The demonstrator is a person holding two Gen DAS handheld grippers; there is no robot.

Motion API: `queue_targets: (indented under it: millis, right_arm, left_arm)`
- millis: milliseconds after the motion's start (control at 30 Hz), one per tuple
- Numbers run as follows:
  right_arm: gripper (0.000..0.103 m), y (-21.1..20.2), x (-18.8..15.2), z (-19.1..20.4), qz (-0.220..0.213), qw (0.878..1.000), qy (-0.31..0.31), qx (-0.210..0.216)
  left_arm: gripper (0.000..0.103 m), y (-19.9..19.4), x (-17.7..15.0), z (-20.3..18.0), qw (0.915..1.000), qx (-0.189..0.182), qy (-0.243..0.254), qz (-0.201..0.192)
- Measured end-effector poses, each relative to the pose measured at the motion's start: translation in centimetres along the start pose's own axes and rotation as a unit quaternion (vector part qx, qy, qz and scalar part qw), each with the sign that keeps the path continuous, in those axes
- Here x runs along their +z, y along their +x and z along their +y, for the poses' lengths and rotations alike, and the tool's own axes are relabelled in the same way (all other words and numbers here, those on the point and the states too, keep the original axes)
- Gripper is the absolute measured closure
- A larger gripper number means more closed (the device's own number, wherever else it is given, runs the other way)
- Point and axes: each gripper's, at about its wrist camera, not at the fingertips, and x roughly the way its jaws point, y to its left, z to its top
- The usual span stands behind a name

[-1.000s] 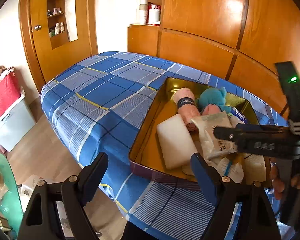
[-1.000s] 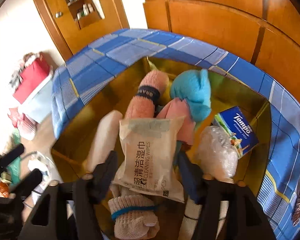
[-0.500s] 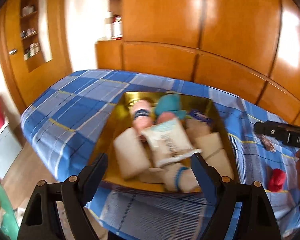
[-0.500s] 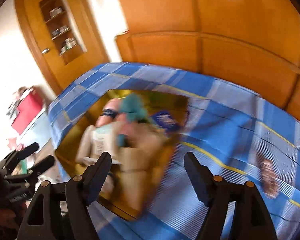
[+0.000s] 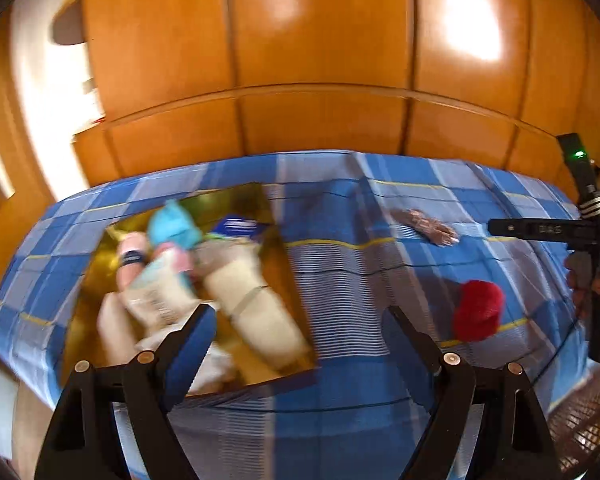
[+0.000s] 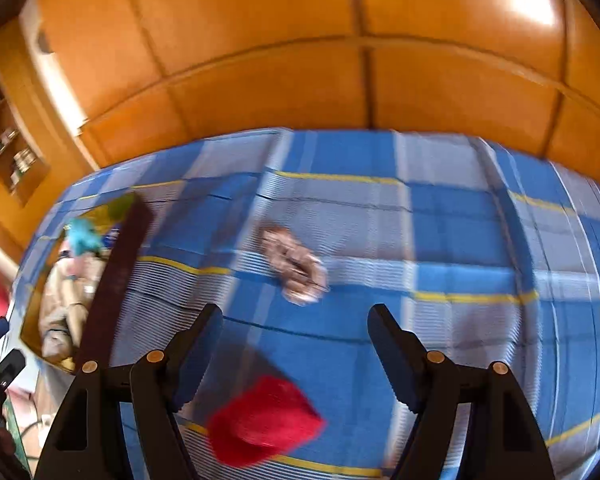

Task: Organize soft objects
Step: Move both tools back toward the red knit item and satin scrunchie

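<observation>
Your right tongs (image 6: 296, 334) gape empty just above the red soft thing (image 6: 262, 420) on the bed (image 6: 460, 240) (left tongs (image 5: 296, 334), also apart, sit farther off).

Blue plaid bedspread (image 6: 380, 208) fills mid-frame. Orange wood panelling (image 6: 300, 40) spans the top. Shelf niche (image 6: 8, 148) at far left.
</observation>
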Motion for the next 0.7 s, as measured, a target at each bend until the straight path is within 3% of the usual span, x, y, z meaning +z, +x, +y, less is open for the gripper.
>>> queue_targets:
  millis: [267,700]
  right_arm:
    - [0.027,-0.5,-1.0,-6.6,-0.024,0.994,0.103,-0.036]
    - [0.027,-1.5,-1.0,-9.4,-0.036,0.984,0.16,-0.063]
  left_arm:
    - [0.018,1.5,0.5,-6.2,0.9971,-0.034,0.068,0.006]
    - [0.018,3.6,0.6,-10.9,0.992,-0.056,0.11,0.028]
